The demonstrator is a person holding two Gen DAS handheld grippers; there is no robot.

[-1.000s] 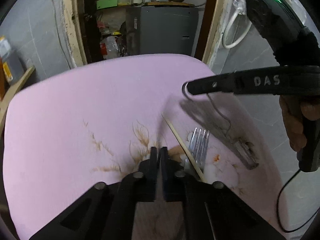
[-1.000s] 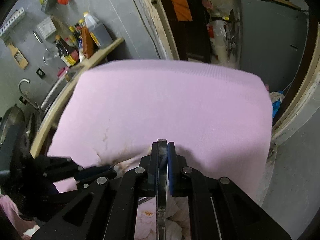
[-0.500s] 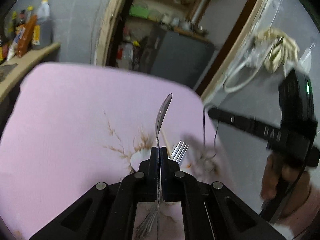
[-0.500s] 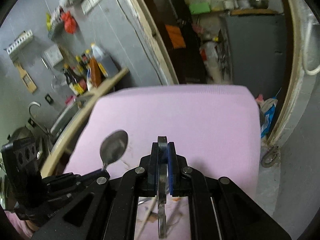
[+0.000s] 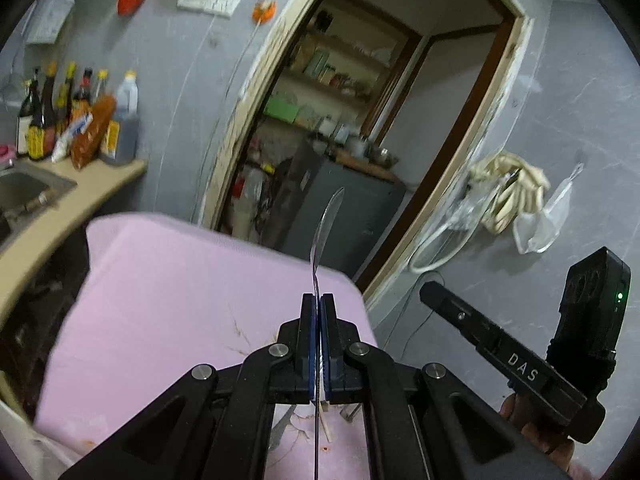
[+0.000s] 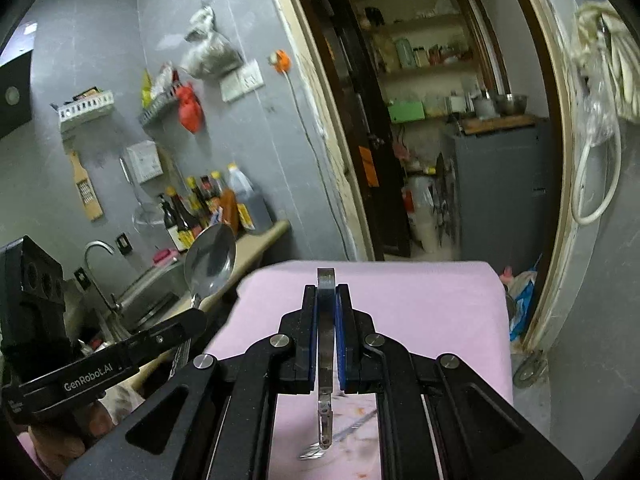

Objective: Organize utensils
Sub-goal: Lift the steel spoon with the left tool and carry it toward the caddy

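Note:
My left gripper (image 5: 319, 300) is shut on a metal spoon (image 5: 326, 228), held edge-on with its bowl pointing up and away above the pink-covered table (image 5: 168, 300). The same spoon (image 6: 210, 260) shows its bowl in the right wrist view, sticking up from the left gripper (image 6: 196, 314). My right gripper (image 6: 327, 292) is shut on a flat metal utensil handle (image 6: 326, 344) whose lower end hangs over the table (image 6: 420, 308). The right gripper (image 5: 430, 290) also appears at the right of the left wrist view. A chopstick (image 5: 326, 428) and a fork (image 6: 340, 436) lie on the floral cloth below.
A counter with a sink (image 5: 24, 192) and several sauce bottles (image 5: 72, 120) stands left of the table. A doorway to a storeroom with a grey cabinet (image 6: 496, 184) lies beyond the table. Bags and a hose (image 5: 504, 196) hang on the right wall.
Both grippers have risen and tilted up from the table, so the views now show the walls and doorway. The spoon and the metal handle came up with them.

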